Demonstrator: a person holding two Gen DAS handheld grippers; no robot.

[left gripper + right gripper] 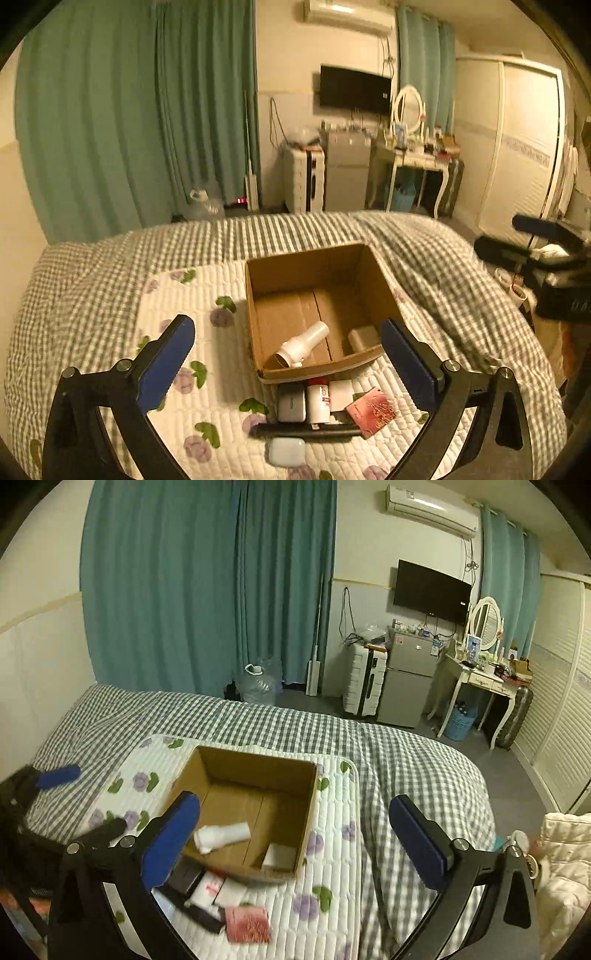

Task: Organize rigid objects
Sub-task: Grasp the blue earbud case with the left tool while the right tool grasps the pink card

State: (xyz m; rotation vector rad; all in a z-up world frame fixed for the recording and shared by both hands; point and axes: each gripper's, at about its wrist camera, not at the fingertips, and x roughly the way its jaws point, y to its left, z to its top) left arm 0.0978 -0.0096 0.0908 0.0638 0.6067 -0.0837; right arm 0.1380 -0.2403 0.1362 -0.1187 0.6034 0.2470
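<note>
**Both tongs spread wide above the box on the bed**

On the white quilted mat with purple flowers (221, 373), laid over a grey-and-white checked bedspread (92, 280), I see an open brown cardboard box (314, 266). Inside it a white plastic bottle (304, 343) lies on its side, and a small pale rectangular block (364, 338) sits in the near right corner.

My left gripper (288, 363) hovers over the box's near edge with its blue-padded fingers (166, 363) spread wide and nothing between them. My right gripper (295, 843) is likewise wide apart and empty, above the right side of the box (258, 768).

Just in front of the box, on the mat, lies a cluster of loose things: a grey flat rectangular case (291, 402), a white cylinder with a red cap (318, 400), a small white box (340, 395), a pink card-like packet (371, 410), a long black bar (306, 430) lying crosswise, and a pale blue rounded case (287, 451) nearest me. In the left wrist view the right gripper (543, 243) shows blurred at the right edge.
</note>
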